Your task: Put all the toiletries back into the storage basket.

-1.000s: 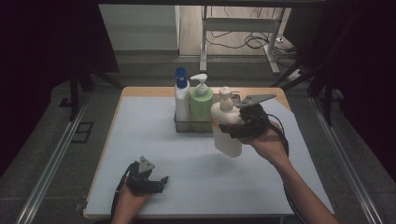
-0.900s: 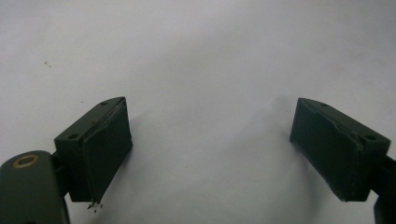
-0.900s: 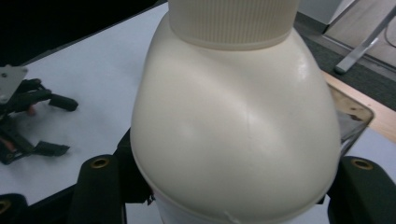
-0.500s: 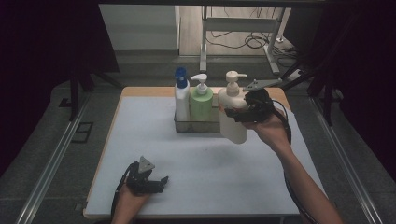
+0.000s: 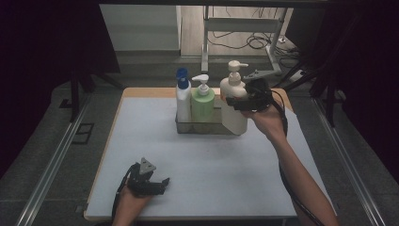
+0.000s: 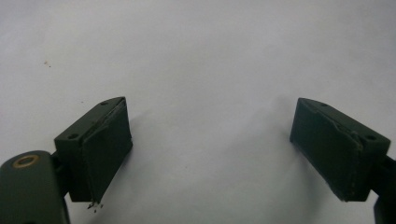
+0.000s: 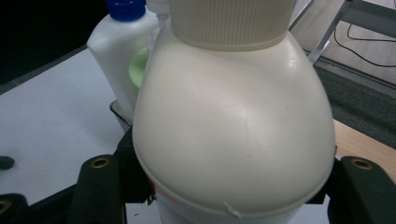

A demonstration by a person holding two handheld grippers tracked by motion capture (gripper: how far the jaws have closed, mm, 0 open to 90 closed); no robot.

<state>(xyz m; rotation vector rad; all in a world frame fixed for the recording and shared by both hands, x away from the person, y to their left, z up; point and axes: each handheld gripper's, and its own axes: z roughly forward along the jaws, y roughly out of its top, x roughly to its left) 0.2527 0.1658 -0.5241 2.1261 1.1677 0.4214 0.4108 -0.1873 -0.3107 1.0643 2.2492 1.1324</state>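
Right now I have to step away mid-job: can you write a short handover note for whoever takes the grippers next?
Right gripper: shut on the cream pump-top plastic bottle, held upright and lifted at the right end of the clear rectangular tray.
Left gripper: open, nothing between its jaws, low over the white table mat at the near left.
In the tray: white bottle with a blue cap and green pump bottle, both upright.
Left: likely seat the cream bottle in the tray beside the green one, then release.

Dim room, grey floor (image 5: 56, 141), cables (image 5: 244, 42)
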